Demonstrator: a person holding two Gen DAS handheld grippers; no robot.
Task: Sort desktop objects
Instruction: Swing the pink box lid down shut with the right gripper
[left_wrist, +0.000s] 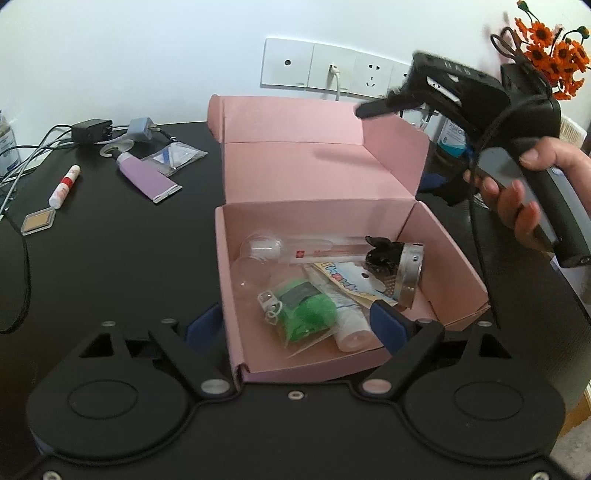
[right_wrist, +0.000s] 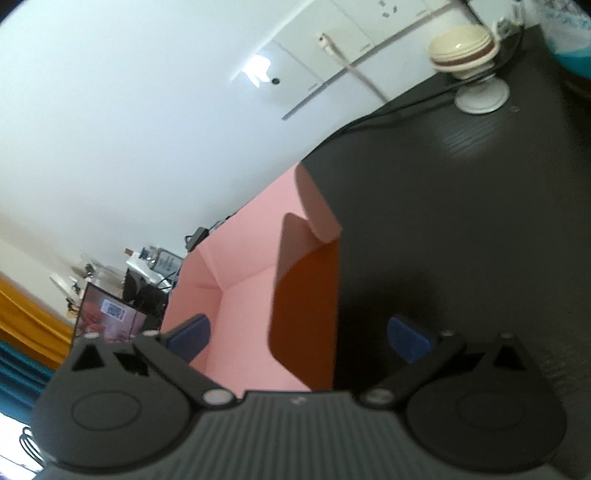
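An open pink cardboard box (left_wrist: 454, 269) stands mid-table with its lid up. Inside lie a clear tube (left_wrist: 317, 253), a green pouch (left_wrist: 306, 314), a white tube (left_wrist: 349, 325), a cartoon packet (left_wrist: 347, 278) and a black and silver hair clip (left_wrist: 399, 267). My left gripper (left_wrist: 295, 328) is open, its fingers straddling the box's near left wall. My right gripper (right_wrist: 299, 338) is open and empty, tilted above the box's right flap (right_wrist: 306, 295); it shows in the left wrist view (left_wrist: 373, 109) held by a hand over the lid. Left on the table lie a purple tube (left_wrist: 144, 177), a red and white stick (left_wrist: 64, 184), a small beige case (left_wrist: 38, 221) and a clear packet (left_wrist: 175, 157).
Black and blue chargers (left_wrist: 92, 130) with cables lie at the back left. Wall sockets (left_wrist: 332, 68) are behind the box. Orange flowers (left_wrist: 554, 48) stand at the back right. A cream bowl-shaped object on a stand (right_wrist: 465, 51) sits at the table's far edge. A screen (right_wrist: 107, 317) is beyond the box.
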